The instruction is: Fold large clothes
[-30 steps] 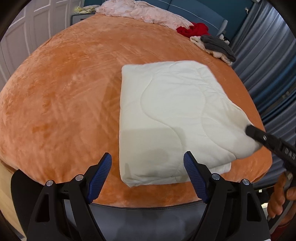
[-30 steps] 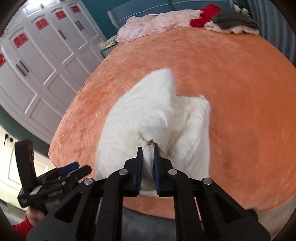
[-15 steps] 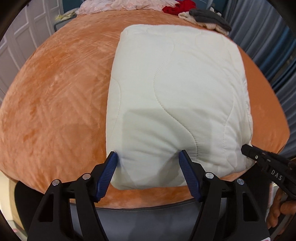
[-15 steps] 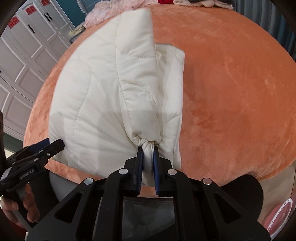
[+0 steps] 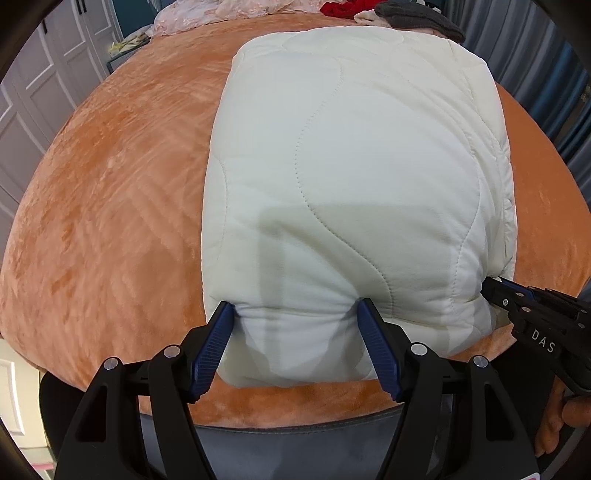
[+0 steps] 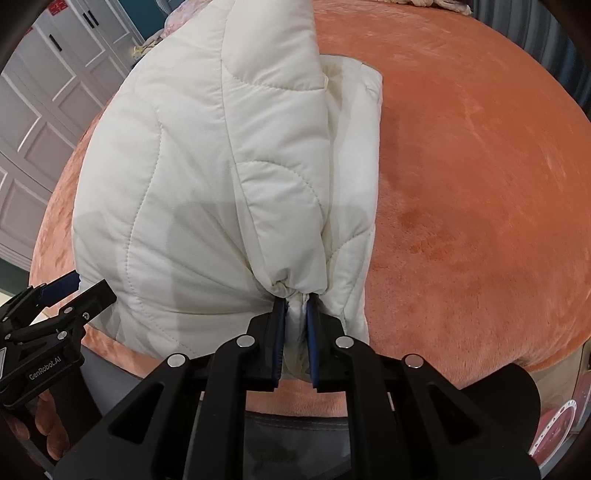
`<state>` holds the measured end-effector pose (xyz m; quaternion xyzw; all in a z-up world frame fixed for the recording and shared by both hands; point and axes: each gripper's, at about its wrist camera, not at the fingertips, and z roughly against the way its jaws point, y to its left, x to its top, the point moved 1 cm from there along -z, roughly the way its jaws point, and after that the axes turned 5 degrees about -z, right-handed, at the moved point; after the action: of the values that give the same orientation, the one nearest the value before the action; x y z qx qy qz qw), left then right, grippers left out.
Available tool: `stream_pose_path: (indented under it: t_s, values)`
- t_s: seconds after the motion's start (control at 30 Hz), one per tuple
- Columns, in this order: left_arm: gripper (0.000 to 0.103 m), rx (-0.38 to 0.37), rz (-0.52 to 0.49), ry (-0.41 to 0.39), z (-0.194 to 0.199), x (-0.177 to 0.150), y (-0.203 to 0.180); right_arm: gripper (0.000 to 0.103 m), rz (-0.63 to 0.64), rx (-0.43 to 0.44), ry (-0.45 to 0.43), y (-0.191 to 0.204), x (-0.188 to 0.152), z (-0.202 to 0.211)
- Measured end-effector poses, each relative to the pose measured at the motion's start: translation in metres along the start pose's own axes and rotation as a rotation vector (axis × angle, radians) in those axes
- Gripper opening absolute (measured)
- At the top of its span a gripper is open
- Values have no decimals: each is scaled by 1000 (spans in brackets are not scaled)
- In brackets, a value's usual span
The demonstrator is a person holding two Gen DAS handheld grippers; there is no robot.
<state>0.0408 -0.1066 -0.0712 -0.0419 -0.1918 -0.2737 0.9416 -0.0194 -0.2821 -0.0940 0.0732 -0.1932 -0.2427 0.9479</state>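
A white quilted jacket [image 5: 351, 166], folded into a thick rectangle, lies on the orange plush bed cover [image 5: 110, 203] near its front edge. My left gripper [image 5: 295, 310] has its jaws wide around the near-left end of the bundle, and the blue pads dent the padding on both sides. My right gripper [image 6: 295, 306] is shut on a bunched corner of the jacket [image 6: 203, 166] at its near-right end. The right gripper [image 5: 495, 288] shows at the cloth's right edge in the left wrist view. In the right wrist view the left gripper [image 6: 88, 288] appears at the left.
Loose clothes lie at the far end of the bed: pink fabric [image 5: 221, 14], a red piece [image 5: 343, 7] and a grey one [image 5: 421, 18]. White wardrobe doors [image 5: 37, 92] stand left, grey-blue curtains [image 5: 546, 74] right. The bed's front edge [image 6: 461, 362] runs just under both grippers.
Both grippers have come down toward the bed. The left jaws narrowed from clear of the jacket to pressing around its near-left end. The right gripper's lifted corner sank, flattening the jacket.
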Motion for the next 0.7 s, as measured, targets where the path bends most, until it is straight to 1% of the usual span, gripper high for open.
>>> stream_pose_path:
  t_s: [0.33, 0.4, 0.43, 0.47, 0.53, 0.57, 0.6, 0.67, 0.7]
  values:
    - [67, 22, -14, -18, 2, -2, -6, 10, 12, -10, -11, 7, -6, -1]
    - [67, 18, -12, -12, 2, -2, -7, 11, 3, 5, -17, 4, -6, 7]
    - [67, 4, -2, -8, 6, -2, -5, 12, -11, 24, -27, 2, -6, 16]
    - [66, -26, 19, -13, 13, 0, -1, 14, -20, 37, -32, 0, -7, 22]
    - [65, -97, 67, -40, 29, 3, 10, 22, -53, 83, -54, -5, -7, 46]
    - [65, -130, 102, -73, 42, 7, 19, 31, -75, 103, -76, -8, -4, 61]
    - [65, -144, 126, -106, 52, 11, 27, 40, -96, 121, -109, -11, 1, 77]
    - [65, -147, 154, -164, 68, 27, 39, 49, -127, 151, -158, -15, 14, 97]
    - [65, -154, 164, -182, 72, 37, 45, 52, -143, 173, -188, -15, 27, 109]
